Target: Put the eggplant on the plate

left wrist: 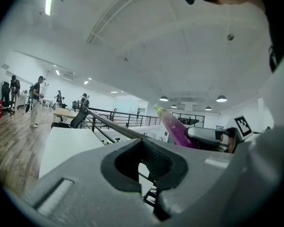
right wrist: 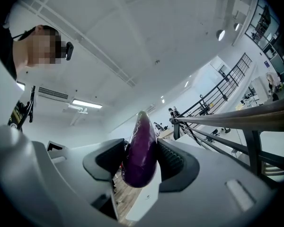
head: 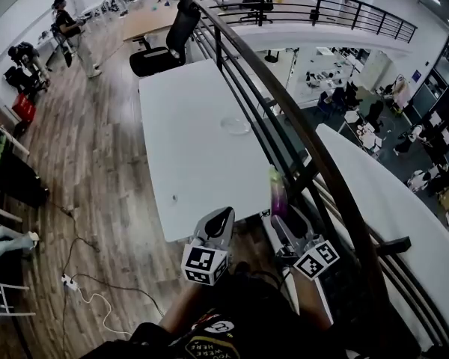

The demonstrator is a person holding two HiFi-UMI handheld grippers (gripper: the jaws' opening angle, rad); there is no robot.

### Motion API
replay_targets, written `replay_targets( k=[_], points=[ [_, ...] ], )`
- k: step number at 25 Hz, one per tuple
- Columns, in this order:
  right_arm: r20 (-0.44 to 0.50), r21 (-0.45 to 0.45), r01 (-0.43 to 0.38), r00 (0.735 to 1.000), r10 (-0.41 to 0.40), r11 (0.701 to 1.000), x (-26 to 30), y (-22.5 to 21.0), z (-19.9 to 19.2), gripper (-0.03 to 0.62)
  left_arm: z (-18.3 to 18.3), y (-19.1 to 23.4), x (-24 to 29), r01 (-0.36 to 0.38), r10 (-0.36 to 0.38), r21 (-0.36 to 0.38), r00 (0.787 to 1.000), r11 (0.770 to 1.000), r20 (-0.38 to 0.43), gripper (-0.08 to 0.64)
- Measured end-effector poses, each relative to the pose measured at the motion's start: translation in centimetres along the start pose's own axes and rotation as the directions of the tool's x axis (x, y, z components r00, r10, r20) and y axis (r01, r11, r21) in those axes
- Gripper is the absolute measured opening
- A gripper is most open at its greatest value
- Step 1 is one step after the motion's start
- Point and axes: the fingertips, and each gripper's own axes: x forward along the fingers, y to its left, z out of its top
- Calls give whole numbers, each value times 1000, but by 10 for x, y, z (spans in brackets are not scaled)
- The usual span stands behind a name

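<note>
A purple eggplant (head: 278, 194) with a green stem end stands up out of my right gripper (head: 286, 217), whose jaws are shut on its lower part. In the right gripper view the eggplant (right wrist: 142, 136) fills the space between the two dark pads (right wrist: 174, 161). A clear round plate (head: 236, 125) lies on the white table (head: 181, 148), near its right edge and well ahead of both grippers. My left gripper (head: 220, 220) hovers over the table's near edge, shut and holding nothing. From the left gripper view, the eggplant (left wrist: 174, 126) and the right gripper (left wrist: 209, 137) show to the right.
A dark metal railing (head: 284, 118) runs along the table's right side, with a drop to a lower floor beyond. A black office chair (head: 165, 47) stands at the table's far end. Cables and a power strip (head: 69, 281) lie on the wooden floor at left. People stand far off.
</note>
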Motion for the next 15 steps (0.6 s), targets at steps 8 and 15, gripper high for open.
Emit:
replay_targets(
  k=[8,15],
  points=[
    [-21,40,25,1000,-24,999,51,-35,-2,218,6,43,48,10,-10,-9,1000,1000,-22,5],
    [-28,-29,43,999,-44,999,119,-51,10,218,26,102,89,36,-36,-27,999,999,0,5]
  ],
)
